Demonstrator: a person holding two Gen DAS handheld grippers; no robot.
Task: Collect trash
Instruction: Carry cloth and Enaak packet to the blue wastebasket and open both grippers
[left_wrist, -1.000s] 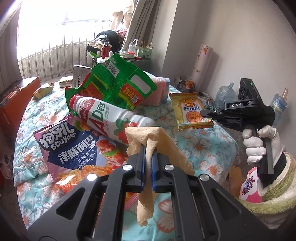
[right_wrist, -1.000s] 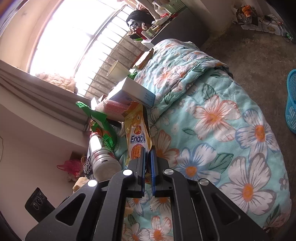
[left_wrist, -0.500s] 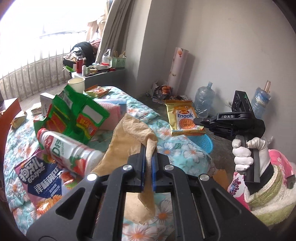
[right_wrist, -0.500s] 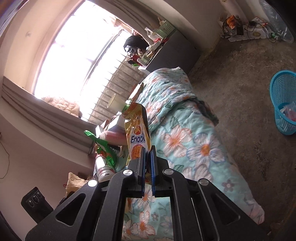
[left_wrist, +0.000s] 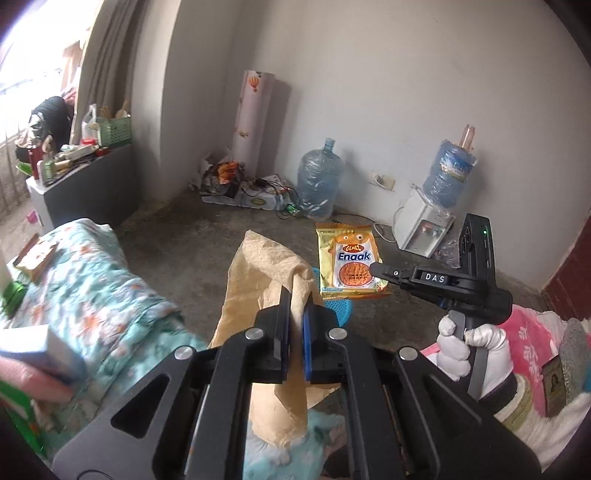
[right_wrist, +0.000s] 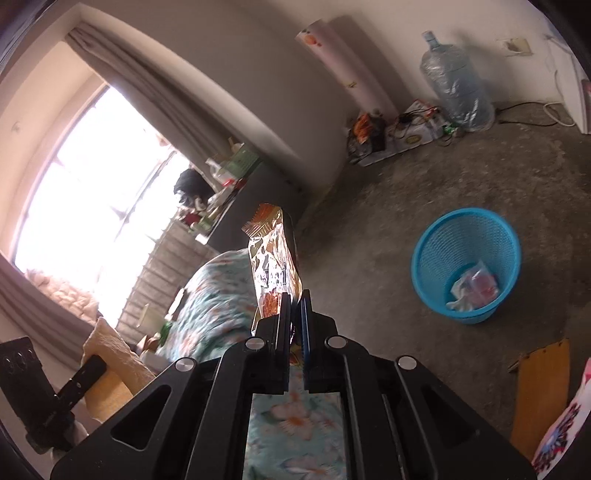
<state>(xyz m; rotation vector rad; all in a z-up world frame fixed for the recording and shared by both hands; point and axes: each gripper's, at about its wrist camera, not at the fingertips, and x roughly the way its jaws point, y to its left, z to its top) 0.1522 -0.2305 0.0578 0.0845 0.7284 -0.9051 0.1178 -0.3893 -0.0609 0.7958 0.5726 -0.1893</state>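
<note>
Both hands loaded: my right gripper (right_wrist: 295, 314) has its jaws pinching the bottom edge of the Enaak snack packet (right_wrist: 273, 266), which stands up from them with its long axis running toward twelve o'clock, crimped end on top. My left gripper (left_wrist: 294, 314) has its jaws pressed on a crumpled tan paper towel (left_wrist: 266, 280) that bunches up ahead of them and hangs below. The target now is the blue mesh wastebasket (right_wrist: 466, 236), sitting upright on the floor at about two o'clock from my right jaws, mouth open upward, some wrappers already lying in the bottom. From my left wrist only a sliver of its blue rim (left_wrist: 338, 308) peeks out just past the towel, dead ahead, with the packet (left_wrist: 349, 266) hanging at one o'clock over it. I'd judge the right hand drops first, a swing right and forward until the packet is above that mouth. The surface under me is the floral quilt on the bed (right_wrist: 207, 291), not a counter; beyond it bare concrete floor (right_wrist: 388, 206), a water jug (right_wrist: 456, 88) by the far wall, a cardboard piece (right_wrist: 539, 387) at four o'clock.
</note>
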